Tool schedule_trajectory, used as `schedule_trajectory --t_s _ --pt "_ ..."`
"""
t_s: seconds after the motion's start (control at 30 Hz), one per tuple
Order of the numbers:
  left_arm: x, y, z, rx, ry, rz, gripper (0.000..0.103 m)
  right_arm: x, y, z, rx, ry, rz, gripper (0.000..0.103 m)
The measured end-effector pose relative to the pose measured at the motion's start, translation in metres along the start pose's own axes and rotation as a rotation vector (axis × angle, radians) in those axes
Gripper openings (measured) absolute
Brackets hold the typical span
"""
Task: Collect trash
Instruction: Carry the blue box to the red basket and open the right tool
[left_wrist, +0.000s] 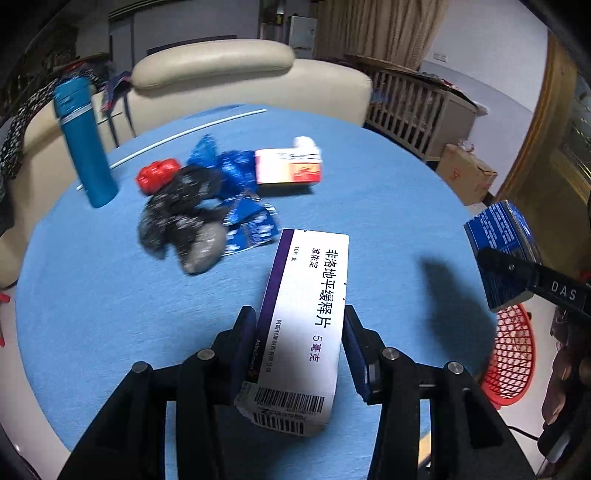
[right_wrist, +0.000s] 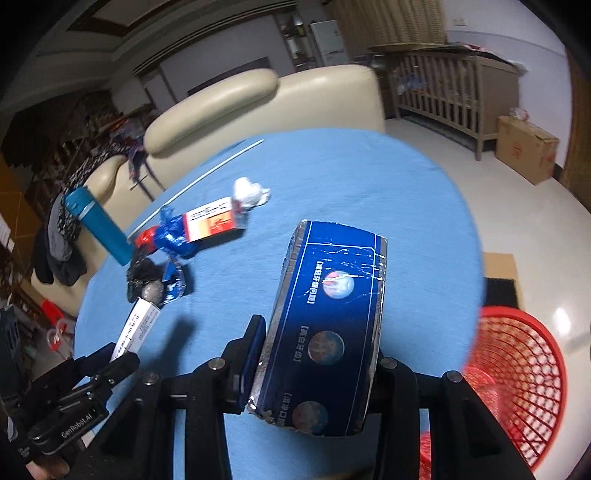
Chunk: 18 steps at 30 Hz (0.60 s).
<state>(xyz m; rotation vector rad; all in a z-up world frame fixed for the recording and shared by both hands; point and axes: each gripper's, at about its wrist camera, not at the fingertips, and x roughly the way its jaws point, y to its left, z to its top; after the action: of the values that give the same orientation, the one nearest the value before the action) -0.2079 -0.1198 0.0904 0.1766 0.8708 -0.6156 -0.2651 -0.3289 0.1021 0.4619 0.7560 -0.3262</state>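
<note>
1. While each box is carried off the round blue-clothed bench (left_wrist: 110, 295), the step in hand appears to be delivery to the red plastic mesh basket (right_wrist: 517, 373) on the floor beside the bench's right edge.
2. Left gripper (left_wrist: 300, 332): its fingers (left_wrist: 245, 332) pinch the white and purple cardboard medicine box (left_wrist: 310, 295) across its narrow sides, the box held clear of the cloth.
3. Right gripper (right_wrist: 319, 354): its fingers (right_wrist: 255, 343) pinch the dark blue glossy carton with round emblems (right_wrist: 332, 325); this one is nearer the basket and should probably drop first.
4. Advice: bring each box squarely over the basket mouth before the fingers spread, and keep the two grippers apart so neither load knocks the other.
5. Remaining litter on the bench: a crumpled black plastic bag (left_wrist: 184, 218), blue foil wrappers (left_wrist: 236, 173), a red and white carton (left_wrist: 288, 168), a white paper wad (right_wrist: 251, 192).
6. Hard to make out: the basket's floor and contents are cut off; motion blur smears the litter pile, and a small red object (left_wrist: 159, 173) cannot be identified.
</note>
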Motion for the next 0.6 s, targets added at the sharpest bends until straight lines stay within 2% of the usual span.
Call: schedule_trajectory --t_s 0.3,0.6 --pt "-0.003 -0.064 0.007 0.112 -0.009 -0.071 0.048 -0.042 -0.070 -0.021 0.083 -0.035 -0.104 0.043" --pt "-0.004 -0.122 0.006 0.202 -0.001 -0.139 0.048 -0.060 -0.136 -0.046 0.168 -0.007 -0.192 0.043"
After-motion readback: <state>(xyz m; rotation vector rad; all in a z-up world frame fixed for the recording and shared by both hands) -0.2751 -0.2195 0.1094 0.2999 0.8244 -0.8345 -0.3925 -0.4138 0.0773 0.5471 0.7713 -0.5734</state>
